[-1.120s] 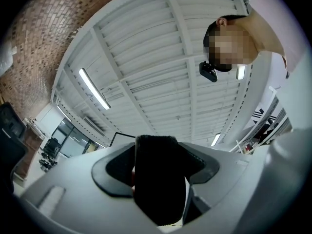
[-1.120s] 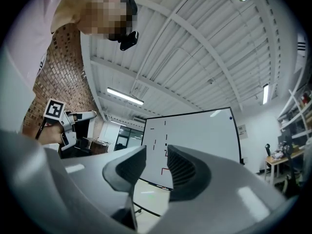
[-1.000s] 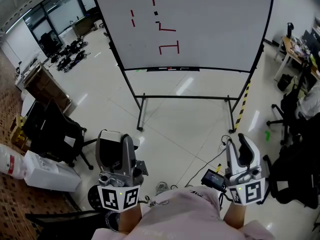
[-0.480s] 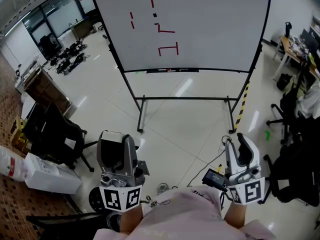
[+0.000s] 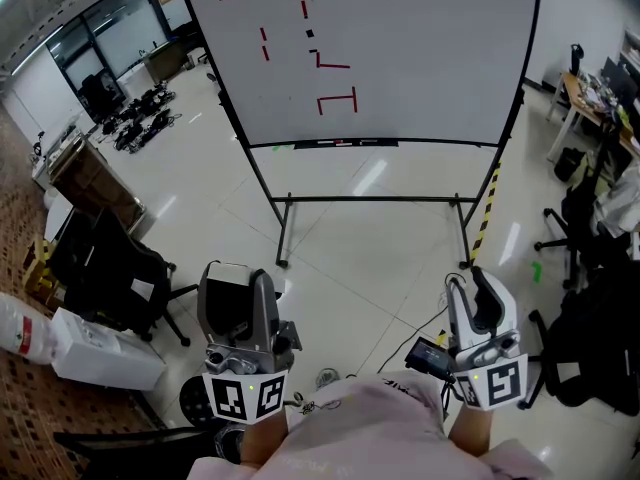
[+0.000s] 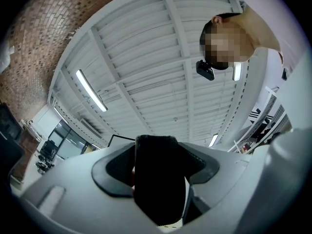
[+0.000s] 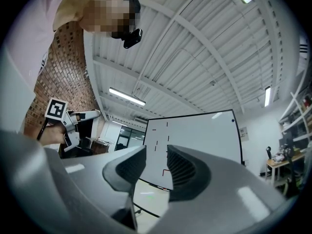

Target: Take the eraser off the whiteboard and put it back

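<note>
Head view: whiteboard (image 5: pixel 430 58) is seen upright on a black frame stand (image 5: pixel 370 196), set on glossy pale floor tiles (image 5: pixel 330 258). Red strokes are drawn on its upper left part. A black office chair (image 5: pixel 105 268) is parked at left, beside a white box (image 5: pixel 105 356). A desk (image 5: pixel 585 88) is set at far right. A brick wall (image 6: pixel 44 38) and a white ribbed ceiling (image 6: pixel 146 57) with strip lights are shown in the left gripper view. The eraser (image 5: pixel 224 303) is clamped in the closed jaws of the left gripper (image 6: pixel 158 160), low by the person's body and well apart from the board. The right gripper (image 7: pixel 157 162) is held empty, jaws slightly parted, with the board framed in the gap.
</note>
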